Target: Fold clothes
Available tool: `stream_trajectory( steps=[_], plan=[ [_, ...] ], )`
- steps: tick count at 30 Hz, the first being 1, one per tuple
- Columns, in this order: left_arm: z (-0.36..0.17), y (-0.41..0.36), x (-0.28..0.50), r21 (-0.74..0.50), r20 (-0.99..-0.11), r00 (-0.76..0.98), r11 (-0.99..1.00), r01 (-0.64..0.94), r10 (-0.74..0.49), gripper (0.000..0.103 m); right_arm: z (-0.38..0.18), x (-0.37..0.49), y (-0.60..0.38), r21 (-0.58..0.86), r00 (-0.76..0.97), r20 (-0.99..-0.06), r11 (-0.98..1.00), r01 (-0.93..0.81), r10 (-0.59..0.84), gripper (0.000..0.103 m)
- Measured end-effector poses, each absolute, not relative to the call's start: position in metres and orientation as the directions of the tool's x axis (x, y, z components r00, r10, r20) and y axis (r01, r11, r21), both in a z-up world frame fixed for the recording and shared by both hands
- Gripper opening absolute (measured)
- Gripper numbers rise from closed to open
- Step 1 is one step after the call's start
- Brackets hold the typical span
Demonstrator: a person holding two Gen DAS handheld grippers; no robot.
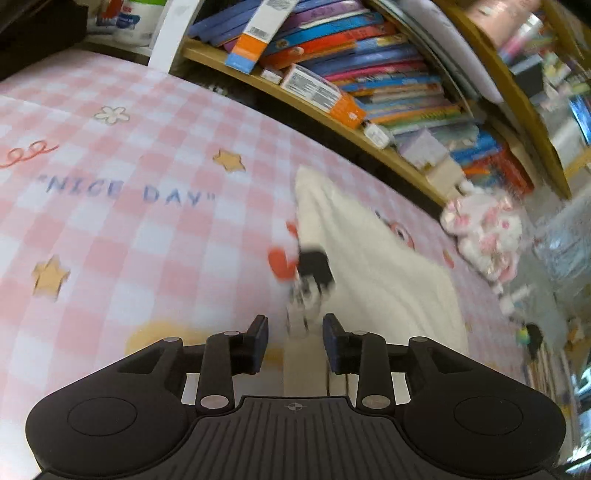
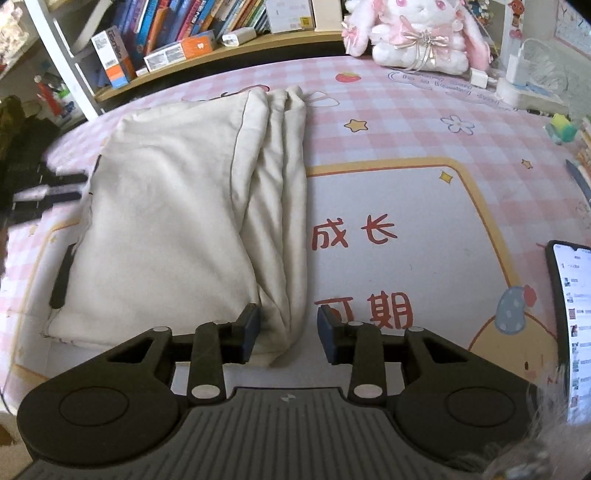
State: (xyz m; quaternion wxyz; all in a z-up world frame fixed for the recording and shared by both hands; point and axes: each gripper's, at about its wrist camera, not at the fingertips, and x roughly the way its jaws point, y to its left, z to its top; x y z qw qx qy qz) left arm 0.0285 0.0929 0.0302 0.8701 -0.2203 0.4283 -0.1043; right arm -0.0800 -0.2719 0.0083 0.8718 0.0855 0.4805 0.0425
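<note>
Cream garment (image 2: 177, 206) folded on tablecloth (image 2: 406, 122)

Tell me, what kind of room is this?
Probably a child's bedroom or study corner. A pink checked mat with cartoon pictures covers the surface, a plush bunny sits at the back, and a shelf is packed with colourful books. A cream garment lies there for folding.

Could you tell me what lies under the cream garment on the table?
The cream garment lies on the pink checked tablecloth; a yellow-bordered printed panel runs under its right edge. Whatever else it covers is hidden.
</note>
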Motion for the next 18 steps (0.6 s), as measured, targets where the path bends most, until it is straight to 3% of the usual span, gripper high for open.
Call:
stream_trajectory(
  steps=[3,9,15,18],
  plan=[
    [0.038,0.083,0.002,-0.428,-0.701,0.628,0.904,0.011,-0.339,0.034,0.010,-0.088,-0.280,0.225,0.544,-0.816,0.974,-0.014,0.196,0.045],
    [0.051,0.058,-0.041,-0.337,-0.685,0.685,0.941,0.002,-0.247,0.064,0.009,-0.105,-0.294,0.310,0.532,-0.794,0.949,-0.062,0.294,0.052],
    [0.056,0.025,-0.081,-0.202,-0.672,0.716,0.977,0.066,-0.188,0.081,0.005,-0.121,-0.314,0.429,0.521,-0.755,0.901,-0.066,0.398,0.057],
    [0.055,0.007,-0.102,-0.063,-0.657,0.743,0.991,0.117,-0.130,0.085,0.002,-0.123,-0.326,0.512,0.516,-0.727,0.858,-0.032,0.453,0.058]
  ],
)
